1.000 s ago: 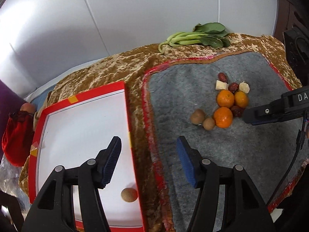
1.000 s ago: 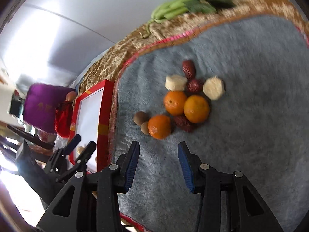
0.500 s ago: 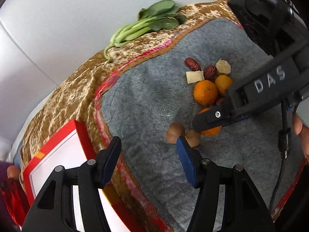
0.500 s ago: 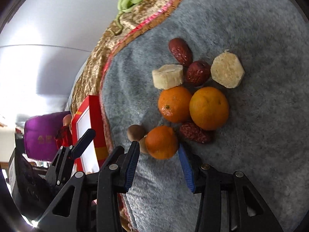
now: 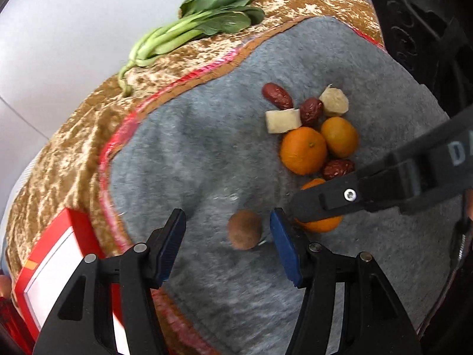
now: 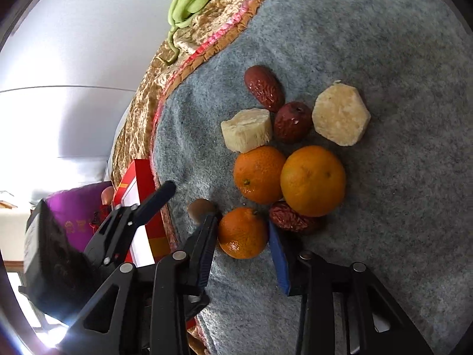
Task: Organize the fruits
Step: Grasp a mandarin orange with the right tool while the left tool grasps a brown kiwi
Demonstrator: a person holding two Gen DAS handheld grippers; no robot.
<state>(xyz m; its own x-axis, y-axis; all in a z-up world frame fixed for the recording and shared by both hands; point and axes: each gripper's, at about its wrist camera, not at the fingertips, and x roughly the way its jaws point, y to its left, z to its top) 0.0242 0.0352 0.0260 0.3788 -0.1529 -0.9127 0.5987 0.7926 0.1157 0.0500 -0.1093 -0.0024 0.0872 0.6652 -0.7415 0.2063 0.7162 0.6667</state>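
The right gripper (image 5: 313, 207) hides most of 1 orange (image 5: 320, 224).

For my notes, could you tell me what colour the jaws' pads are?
Blue pads, clearest in the right wrist view.

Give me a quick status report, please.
Right gripper open, straddling small orange. Left gripper open around brown fruit. Date crowds right finger.

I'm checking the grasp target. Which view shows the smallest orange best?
The right wrist view: the smallest orange sits whole between the right gripper jaws. In the left wrist view that gripper hides most of it.
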